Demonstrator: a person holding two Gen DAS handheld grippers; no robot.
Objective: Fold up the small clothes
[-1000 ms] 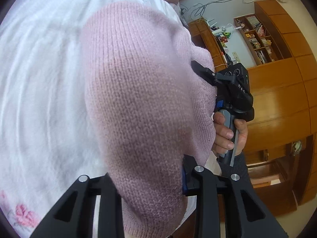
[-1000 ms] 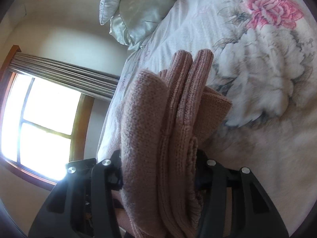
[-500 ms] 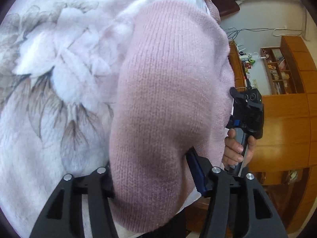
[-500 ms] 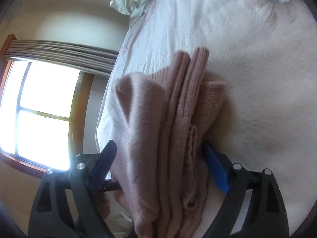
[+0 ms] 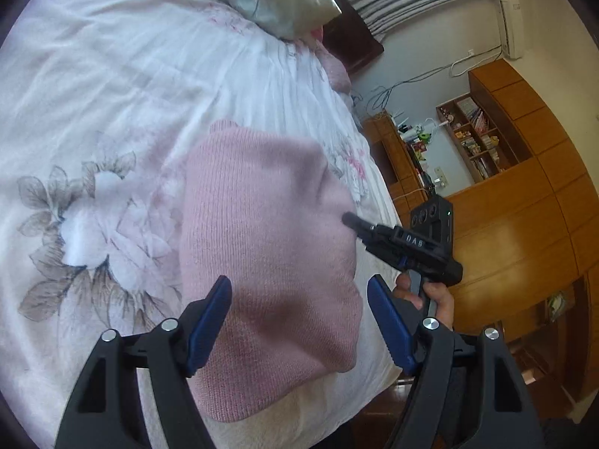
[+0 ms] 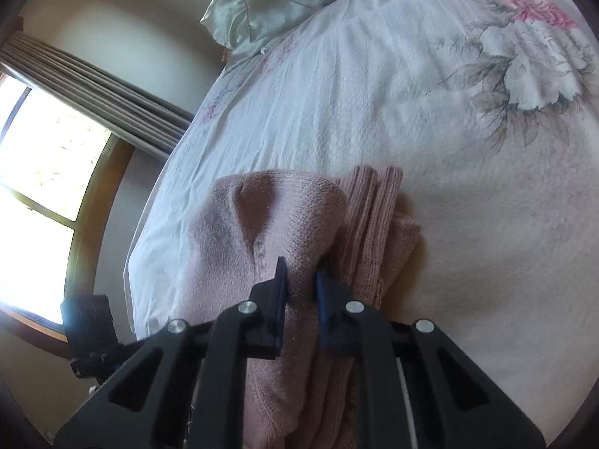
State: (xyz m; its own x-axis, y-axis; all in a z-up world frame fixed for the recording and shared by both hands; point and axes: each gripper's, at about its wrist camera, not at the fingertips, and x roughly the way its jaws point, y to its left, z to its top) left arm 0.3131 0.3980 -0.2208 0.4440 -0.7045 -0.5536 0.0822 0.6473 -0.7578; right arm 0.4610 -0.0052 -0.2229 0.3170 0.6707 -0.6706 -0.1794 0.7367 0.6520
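**Folded pink sweater on bed; right tool clamped, left tool spread**

Item under inspection: a pink knit sweater (image 5: 262,262), folded into a thick bundle and lying on the bed (image 5: 112,93), which carries a white floral cover. In the left wrist view the bundle sits at centre, reaching from the middle toward 6 o'clock, near the bed's edge on the 4 o'clock side.

Left tool (image 5: 299,314): jaws stand wide apart, one blue pad on either side of the sweater's near end. Neither pad presses the knit; the tool has hold of nothing.

Right tool (image 6: 301,284): jaws drawn nearly together, pinching a raised ridge of the knit between the pads. In the right wrist view the ribbed layers of the fold are stacked at 1 o'clock from the grasp. The left wrist view shows this tool entering from 3 o'clock, its tip touching the sweater's side, with the person's hand (image 5: 430,295) on the grip.

Surroundings: a pale satin pillow (image 6: 269,3) lies at the head of the bed, at 12 o'clock. Wooden cabinets (image 5: 524,224) stand at 3 o'clock in the left wrist view.
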